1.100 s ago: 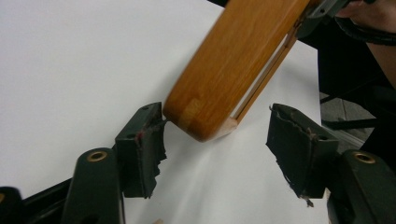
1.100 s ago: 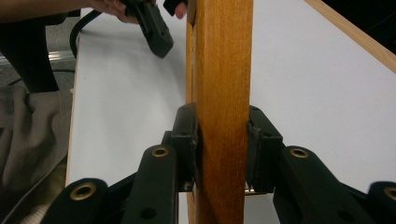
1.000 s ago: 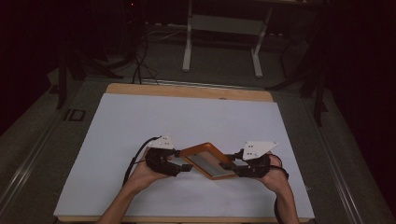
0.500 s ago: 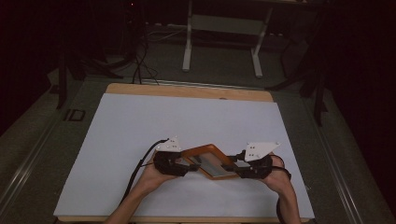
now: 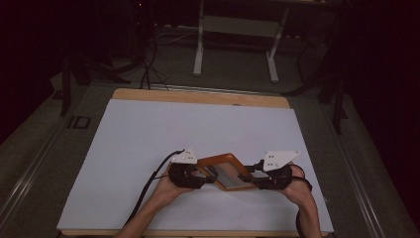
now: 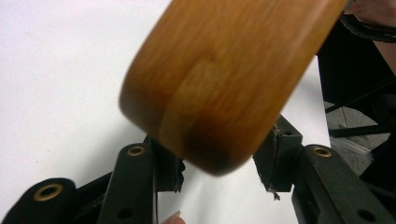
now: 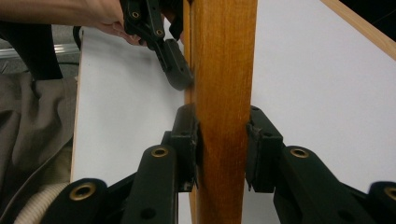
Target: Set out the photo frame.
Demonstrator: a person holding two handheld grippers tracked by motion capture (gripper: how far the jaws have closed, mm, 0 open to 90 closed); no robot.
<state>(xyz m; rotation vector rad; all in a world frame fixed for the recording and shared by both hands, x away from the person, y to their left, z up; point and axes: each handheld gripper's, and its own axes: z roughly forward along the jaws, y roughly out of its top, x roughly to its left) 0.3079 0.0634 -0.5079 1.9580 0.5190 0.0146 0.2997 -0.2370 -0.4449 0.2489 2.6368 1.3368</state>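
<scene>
The right gripper [image 7: 223,149] clamps the wooden frame [image 5: 225,171] at one end, held just above the white table [image 5: 148,139] near its front edge. The left gripper [image 6: 217,158] has just been closing around the opposite corner; its pads flank the wood, contact uncertain. Judged step: securing a two-handed hold. Next: seat the left jaws squarely. Open surface lies beyond; floor clutter lies well apart.

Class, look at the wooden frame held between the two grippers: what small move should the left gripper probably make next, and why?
Probably finish closing the left gripper. Its jaws have just been closing around the corner of the wooden frame, yet in the left gripper view the fingers seem not quite pressed on the wood. The right gripper already clamps the opposite edge, so a second firm grip would steady it.
</scene>
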